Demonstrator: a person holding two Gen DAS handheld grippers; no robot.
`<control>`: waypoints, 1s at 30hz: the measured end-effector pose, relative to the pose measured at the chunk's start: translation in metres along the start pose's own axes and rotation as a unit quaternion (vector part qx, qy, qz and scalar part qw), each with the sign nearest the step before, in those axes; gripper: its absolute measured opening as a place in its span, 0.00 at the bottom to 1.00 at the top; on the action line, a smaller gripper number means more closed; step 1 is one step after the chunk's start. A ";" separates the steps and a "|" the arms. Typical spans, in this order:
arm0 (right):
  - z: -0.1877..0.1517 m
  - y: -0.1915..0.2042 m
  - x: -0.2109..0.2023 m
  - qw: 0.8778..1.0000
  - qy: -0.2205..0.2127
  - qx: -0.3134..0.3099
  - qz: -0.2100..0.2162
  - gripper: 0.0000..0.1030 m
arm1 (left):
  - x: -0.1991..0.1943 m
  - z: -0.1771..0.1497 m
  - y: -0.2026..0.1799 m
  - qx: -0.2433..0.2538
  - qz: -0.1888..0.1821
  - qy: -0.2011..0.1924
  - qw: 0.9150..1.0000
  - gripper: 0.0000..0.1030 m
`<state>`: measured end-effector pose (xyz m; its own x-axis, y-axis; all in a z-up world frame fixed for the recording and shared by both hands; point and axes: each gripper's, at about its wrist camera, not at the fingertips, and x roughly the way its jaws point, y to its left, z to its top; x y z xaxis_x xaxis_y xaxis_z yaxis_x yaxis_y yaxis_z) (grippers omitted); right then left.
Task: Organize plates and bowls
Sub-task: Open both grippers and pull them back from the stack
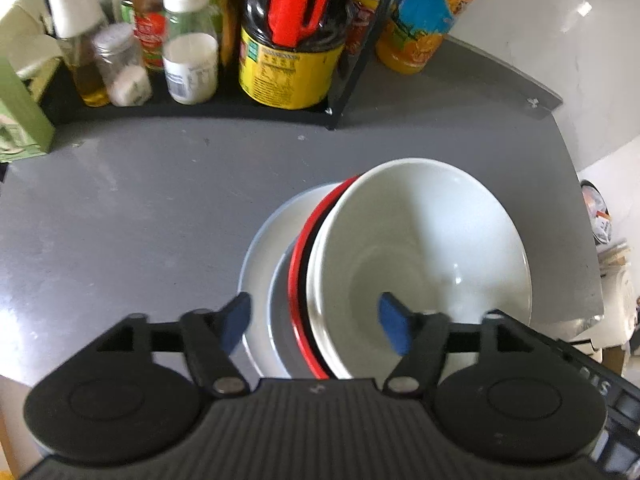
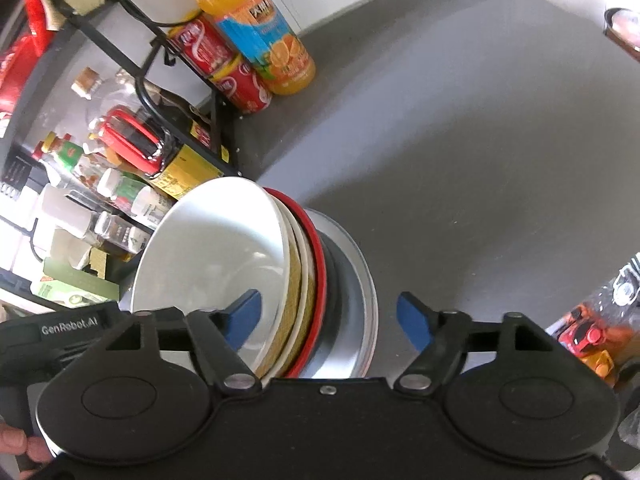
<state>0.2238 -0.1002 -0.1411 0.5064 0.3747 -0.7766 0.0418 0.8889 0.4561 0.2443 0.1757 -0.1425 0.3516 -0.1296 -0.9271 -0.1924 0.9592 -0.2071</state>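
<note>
Bowls nested atop the grey plate (image 1: 256, 256) near the bench's (image 1: 160, 200) right edge, saving space; white ceramic bowl (image 1: 420, 240) topmost; both grippers' (image 1: 314, 322) (image 2: 328, 316) jaws open, holding nothing.

A: What does the left tool (image 1: 316, 322) look like?
B: Black ribbed housing, two round black discs either side of it, and black link arms on silver pivot screws. The fingers (image 1: 235, 322) end in blue pads.
A: And the right tool (image 2: 334, 320)?
B: Same build, but its housing is smooth, with one small silver screw at the top middle. Left of that screw, a black handle bears white lettering, "GenRobot.AI". Below it, fingertips of a hand (image 2: 22, 446) show.
</note>
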 end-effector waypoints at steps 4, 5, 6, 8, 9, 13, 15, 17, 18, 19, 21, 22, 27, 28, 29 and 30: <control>-0.008 -0.006 -0.029 1.000 -0.023 -0.010 -0.003 0.87 | -0.020 -0.012 -0.004 0.010 0.018 -0.031 0.999 0.83; -0.010 -0.008 -0.037 0.999 -0.029 -0.015 -0.005 0.89 | -0.025 -0.016 -0.005 0.010 0.020 -0.035 0.999 0.85; -0.013 -0.011 -0.047 0.999 -0.035 -0.019 -0.005 0.93 | -0.030 -0.021 -0.005 0.008 0.017 -0.038 0.999 0.86; -0.019 -0.014 -0.061 0.999 -0.040 -0.023 -0.005 0.95 | -0.039 -0.030 -0.007 0.005 0.016 -0.041 0.999 0.88; -0.022 -0.016 -0.069 0.999 -0.044 -0.027 -0.002 0.97 | -0.043 -0.035 -0.009 0.003 0.021 -0.042 0.999 0.89; -0.034 -0.024 -0.094 0.998 -0.060 -0.029 0.004 1.00 | -0.065 -0.060 -0.015 0.003 0.029 -0.054 0.998 0.93; -0.039 -0.026 -0.103 0.997 -0.064 -0.029 0.002 1.00 | -0.073 -0.069 -0.018 0.002 0.035 -0.060 0.998 0.93; -0.046 -0.028 -0.113 0.997 -0.071 -0.039 -0.002 1.00 | -0.083 -0.080 -0.019 -0.001 0.035 -0.069 0.997 0.96; -0.050 -0.028 -0.118 0.996 -0.075 -0.043 -0.005 1.00 | -0.088 -0.085 -0.019 -0.002 0.033 -0.073 0.997 0.97; -0.052 -0.028 -0.122 0.996 -0.078 -0.045 -0.007 1.00 | -0.093 -0.090 -0.019 -0.002 0.031 -0.078 0.996 0.99; -0.058 -0.028 -0.131 0.995 -0.083 -0.050 -0.010 1.00 | -0.101 -0.100 -0.019 -0.003 0.033 -0.089 0.995 1.00; -0.060 -0.028 -0.135 0.995 -0.084 -0.053 -0.011 1.00 | -0.105 -0.104 -0.018 -0.004 0.034 -0.094 0.995 1.00; -0.074 -0.025 -0.155 0.992 -0.103 -0.069 -0.027 1.00 | -0.120 -0.125 -0.019 0.004 0.026 -0.102 0.994 1.00; -0.076 -0.025 -0.158 0.991 -0.106 -0.072 -0.027 1.00 | -0.124 -0.129 -0.020 0.007 0.027 -0.106 0.994 1.00; -0.078 -0.024 -0.162 0.991 -0.108 -0.074 -0.026 1.00 | -0.127 -0.133 -0.020 0.011 0.028 -0.112 0.993 1.00; -0.081 -0.024 -0.165 0.991 -0.111 -0.077 -0.025 1.00 | -0.132 -0.136 -0.021 0.015 0.026 -0.119 0.992 1.00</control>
<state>0.0695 -0.1623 -0.0587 0.6848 0.2768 -0.6741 -0.0513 0.9411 0.3342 0.0774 0.1386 -0.0587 0.5491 -0.0201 -0.8355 -0.1892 0.9708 -0.1477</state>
